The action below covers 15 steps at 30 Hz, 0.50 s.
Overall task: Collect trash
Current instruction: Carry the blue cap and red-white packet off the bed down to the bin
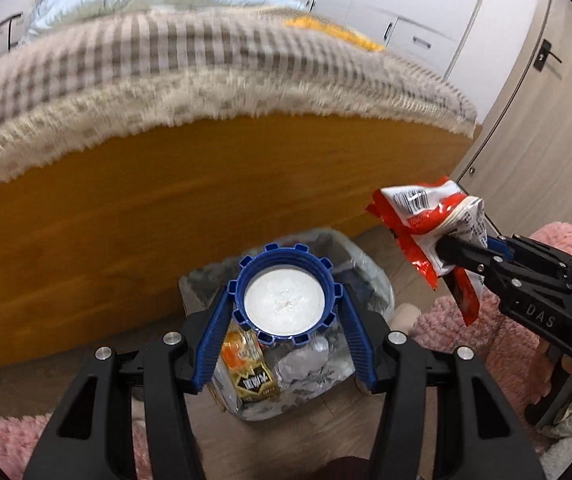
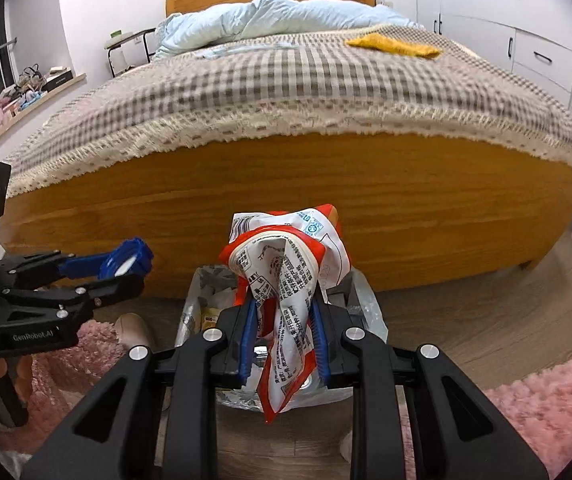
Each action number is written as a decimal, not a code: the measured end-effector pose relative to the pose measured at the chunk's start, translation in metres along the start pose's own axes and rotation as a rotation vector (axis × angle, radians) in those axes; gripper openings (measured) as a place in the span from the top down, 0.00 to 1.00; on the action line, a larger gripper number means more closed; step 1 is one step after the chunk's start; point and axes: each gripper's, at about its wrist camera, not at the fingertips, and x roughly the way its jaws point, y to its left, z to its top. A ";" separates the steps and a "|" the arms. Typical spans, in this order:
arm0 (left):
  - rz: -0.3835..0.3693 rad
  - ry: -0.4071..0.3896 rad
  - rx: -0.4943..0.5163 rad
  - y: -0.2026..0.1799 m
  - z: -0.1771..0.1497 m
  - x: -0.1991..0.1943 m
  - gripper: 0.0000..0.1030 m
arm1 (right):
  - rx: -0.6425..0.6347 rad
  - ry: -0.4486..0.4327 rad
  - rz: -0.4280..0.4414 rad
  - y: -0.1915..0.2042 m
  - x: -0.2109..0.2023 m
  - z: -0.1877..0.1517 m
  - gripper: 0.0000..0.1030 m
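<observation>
My left gripper [image 1: 285,294] is shut on a round blue lid [image 1: 286,254] with a ribbed rim and a white inside. It hangs right above a trash bin [image 1: 370,280] lined with a clear bag, which holds several wrappers. My right gripper [image 2: 282,304] is shut on a crumpled red and white snack wrapper [image 2: 286,264], also over the bin [image 2: 202,292]. In the left wrist view the right gripper [image 1: 452,246] holds the wrapper [image 1: 422,216] to the right of the bin. In the right wrist view the left gripper [image 2: 126,270] carries the lid [image 2: 126,260] at the left.
The bin stands on a wooden floor against the bed's wooden footboard [image 2: 366,208]. A checked cover [image 2: 286,80] with a fringed edge hangs over it, and a yellow item [image 2: 394,46] lies on top. Pink rugs [image 2: 546,396] flank the bin. White wardrobes [image 2: 534,40] stand at the right.
</observation>
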 end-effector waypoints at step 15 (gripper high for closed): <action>-0.016 0.248 -0.076 -0.001 -0.010 0.080 0.49 | 0.009 0.062 -0.018 -0.015 0.019 -0.012 0.76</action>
